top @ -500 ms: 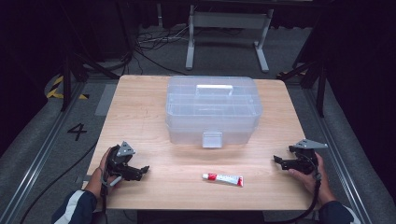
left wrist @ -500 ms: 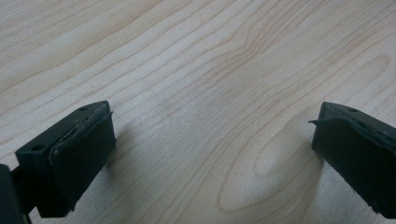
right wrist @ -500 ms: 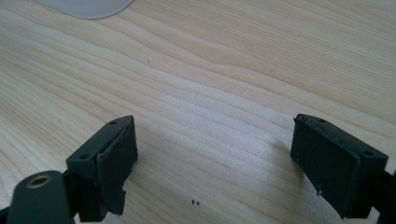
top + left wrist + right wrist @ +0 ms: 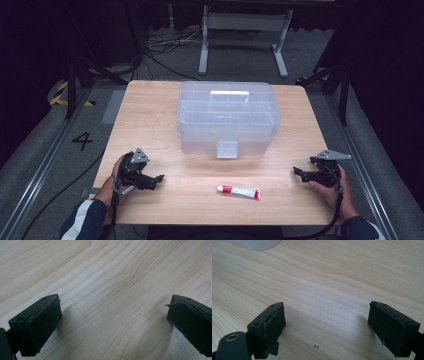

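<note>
Both the left gripper (image 4: 159, 178) and right gripper (image 4: 296, 171) rest empty, jaws apart, on the pale wooden worktop (image 4: 150, 120). The small red-and-white tube (image 4: 238, 191) lies between them, before the clear lidded plastic box (image 4: 228, 117); a start, seemingly, and reaching for the tube looks next.

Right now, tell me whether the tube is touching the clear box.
Apart. The high view shows bare wood between the tube and the clear box, whose front latch ends well short of it.

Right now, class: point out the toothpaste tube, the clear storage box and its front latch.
toothpaste tube (image 4: 238, 191), high view, middle of its white body.
clear storage box (image 4: 200, 107), high view, left part of its lid.
front latch (image 4: 227, 149), high view, centre of the flap.
</note>
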Demonstrator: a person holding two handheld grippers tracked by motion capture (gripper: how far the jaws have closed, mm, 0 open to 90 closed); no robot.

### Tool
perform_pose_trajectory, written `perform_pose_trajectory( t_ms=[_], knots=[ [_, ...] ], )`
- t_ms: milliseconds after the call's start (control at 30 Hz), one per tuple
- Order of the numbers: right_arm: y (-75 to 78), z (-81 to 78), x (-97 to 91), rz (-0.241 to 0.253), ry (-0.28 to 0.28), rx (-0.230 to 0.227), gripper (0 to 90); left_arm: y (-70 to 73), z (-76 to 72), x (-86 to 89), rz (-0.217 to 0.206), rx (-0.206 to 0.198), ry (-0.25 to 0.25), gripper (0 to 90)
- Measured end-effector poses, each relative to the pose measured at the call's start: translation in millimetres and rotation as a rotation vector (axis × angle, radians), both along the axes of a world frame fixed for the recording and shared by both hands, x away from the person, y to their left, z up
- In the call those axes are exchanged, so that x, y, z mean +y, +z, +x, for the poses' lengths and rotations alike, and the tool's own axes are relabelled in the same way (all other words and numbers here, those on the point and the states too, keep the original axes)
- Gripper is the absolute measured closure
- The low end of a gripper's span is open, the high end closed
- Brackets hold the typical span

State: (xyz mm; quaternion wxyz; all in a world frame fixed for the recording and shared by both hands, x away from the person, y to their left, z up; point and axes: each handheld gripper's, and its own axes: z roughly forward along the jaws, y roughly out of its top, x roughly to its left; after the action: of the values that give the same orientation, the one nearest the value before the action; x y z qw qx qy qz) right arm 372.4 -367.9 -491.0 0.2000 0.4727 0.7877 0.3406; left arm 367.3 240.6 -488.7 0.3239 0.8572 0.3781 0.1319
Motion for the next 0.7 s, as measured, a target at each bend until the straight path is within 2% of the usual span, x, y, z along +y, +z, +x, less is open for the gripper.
perform_pose_trajectory(
  t_ms=[100,167,233,300,367,700],
  knots=[
    [0.2,0.5,-1.2,-0.001,0.008,0.001,15.1,0.3,-0.8,0.3,-0.004,-0.004,-0.011,1.2],
    [1.0,1.2,-1.5,-0.005,-0.010,0.004,16.3,0.2,-1.9,0.5,-0.009,-0.009,-0.015,3.3],
    [3.0,2.3,-1.5,-0.022,-0.007,0.002,20.2,0.4,-2.5,0.9,-0.009,-0.009,-0.017,3.9],
    [6.5,3.0,-1.5,-0.020,-0.002,-0.015,21.9,0.5,-1.9,1.4,-0.005,-0.010,-0.025,4.0],
    [14.7,2.8,-0.9,-0.017,0.010,-0.059,24.5,0.3,-1.4,1.5,-0.009,-0.009,-0.029,4.0],
    [47.9,12.6,6.6,-0.037,0.038,-0.118,25.4,0.2,-2.1,2.1,-0.010,-0.010,-0.030,4.2]
  ],
)
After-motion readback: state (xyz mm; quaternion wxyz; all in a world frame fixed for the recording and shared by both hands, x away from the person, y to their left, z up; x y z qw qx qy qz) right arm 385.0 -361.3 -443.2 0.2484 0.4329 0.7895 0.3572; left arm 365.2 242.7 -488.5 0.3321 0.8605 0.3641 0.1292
